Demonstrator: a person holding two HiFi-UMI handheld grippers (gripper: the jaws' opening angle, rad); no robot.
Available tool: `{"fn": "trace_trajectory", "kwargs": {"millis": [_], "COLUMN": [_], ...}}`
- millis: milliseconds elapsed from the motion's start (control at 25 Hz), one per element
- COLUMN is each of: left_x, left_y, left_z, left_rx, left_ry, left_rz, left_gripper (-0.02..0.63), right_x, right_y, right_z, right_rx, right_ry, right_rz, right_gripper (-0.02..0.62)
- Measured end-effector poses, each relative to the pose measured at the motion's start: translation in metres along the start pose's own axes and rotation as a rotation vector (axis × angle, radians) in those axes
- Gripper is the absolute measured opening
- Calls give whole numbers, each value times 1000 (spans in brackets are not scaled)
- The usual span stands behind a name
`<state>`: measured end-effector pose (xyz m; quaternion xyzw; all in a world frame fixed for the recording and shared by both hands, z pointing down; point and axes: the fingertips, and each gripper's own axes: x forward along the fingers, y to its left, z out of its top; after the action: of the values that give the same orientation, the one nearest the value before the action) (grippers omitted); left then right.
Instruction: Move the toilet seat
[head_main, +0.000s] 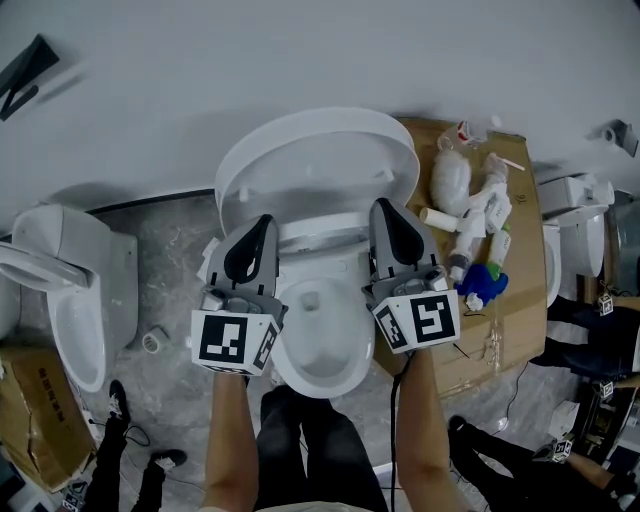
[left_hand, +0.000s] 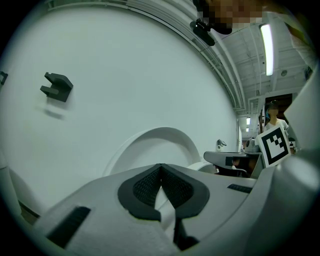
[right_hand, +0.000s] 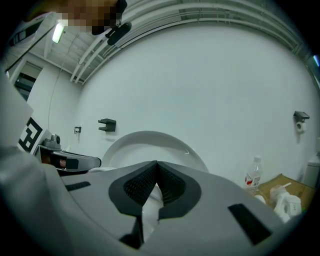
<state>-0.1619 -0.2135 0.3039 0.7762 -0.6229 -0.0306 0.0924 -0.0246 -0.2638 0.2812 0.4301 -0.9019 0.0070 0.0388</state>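
Above the toilet bowl (head_main: 350, 362), the left gripper (head_main: 265, 220) and the right gripper (head_main: 381, 205) are both clenched tight, with nothing between the jaws. Probable hazard: closed tips can only push or hook the seat. The smooth plastic may slide off them, and the seat could then drop hard onto the bowl. The toilet seat (head_main: 318, 160) stands raised against the wall (head_main: 300, 60), directly ahead of both tips. Both gripper views show it apart from them. A cardboard sheet (head_main: 525, 290) carrying bottles lies to the right.

No readable text; print on cardboard box (head_main: 30, 410) illegible.
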Motion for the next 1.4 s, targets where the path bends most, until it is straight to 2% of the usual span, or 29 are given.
{"fn": "trace_trajectory", "kwargs": {"millis": [1400], "left_x": [25], "left_y": [19], "left_z": [3], "left_rx": [13], "left_ry": [-12], "left_rz": [30], "left_gripper": [11], "right_x": [34], "right_y": [-9], "right_z": [-2], "right_rx": [-13], "right_ry": [-9], "right_rz": [27], "right_gripper": [14]}}
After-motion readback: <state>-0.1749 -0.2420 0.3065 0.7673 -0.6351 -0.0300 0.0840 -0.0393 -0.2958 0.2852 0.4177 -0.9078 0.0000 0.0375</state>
